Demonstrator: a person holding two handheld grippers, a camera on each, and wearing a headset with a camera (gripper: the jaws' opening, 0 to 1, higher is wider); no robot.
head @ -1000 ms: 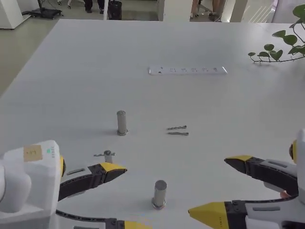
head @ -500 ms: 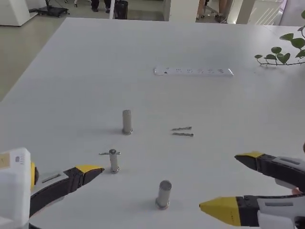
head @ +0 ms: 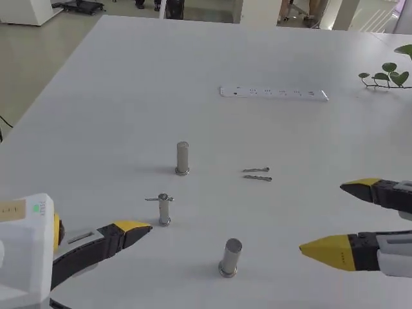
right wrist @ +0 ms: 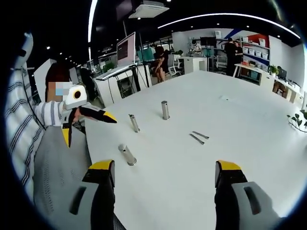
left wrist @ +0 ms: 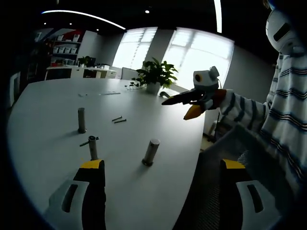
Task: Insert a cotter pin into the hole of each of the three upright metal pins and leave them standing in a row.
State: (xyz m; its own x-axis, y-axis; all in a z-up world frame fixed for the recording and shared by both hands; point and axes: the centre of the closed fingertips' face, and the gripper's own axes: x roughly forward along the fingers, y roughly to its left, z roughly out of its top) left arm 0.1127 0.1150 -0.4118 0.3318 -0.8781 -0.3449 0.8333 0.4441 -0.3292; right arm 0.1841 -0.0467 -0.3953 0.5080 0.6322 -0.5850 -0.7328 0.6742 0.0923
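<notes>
Head view gives us three metal pins standing upright on the white table point(head: 116, 96), each with its long axis vertical. The far pin point(head: 183, 158) is bare. At its 7 o'clock stands the middle pin point(head: 164, 213), with a cotter pin point(head: 154, 199) through the hole near its top. That cotter pin lies level, its long axis running 9 to 3 o'clock, and most of it juts toward 9. The near pin point(head: 229, 257), also bare, is at 4 o'clock from the middle pin, so the three make a bent line. Two loose cotter pins point(head: 256, 170) lie flat and side by side at 3 o'clock of the far pin, both running roughly 9 to 3.

A power strip point(head: 273, 93) lies well beyond, at 1 o'clock; we can read nothing on it. The left gripper point(left wrist: 162, 167) carries a pale sticker point(head: 11, 209), its writing too small to read.

Its jaws are spread wide and hold nothing; one yellow tip sits near the middle pin at its 7 o'clock, apart from it. The right gripper point(head: 325, 217), at 3 o'clock of the near pin, is likewise wide apart and empty.
</notes>
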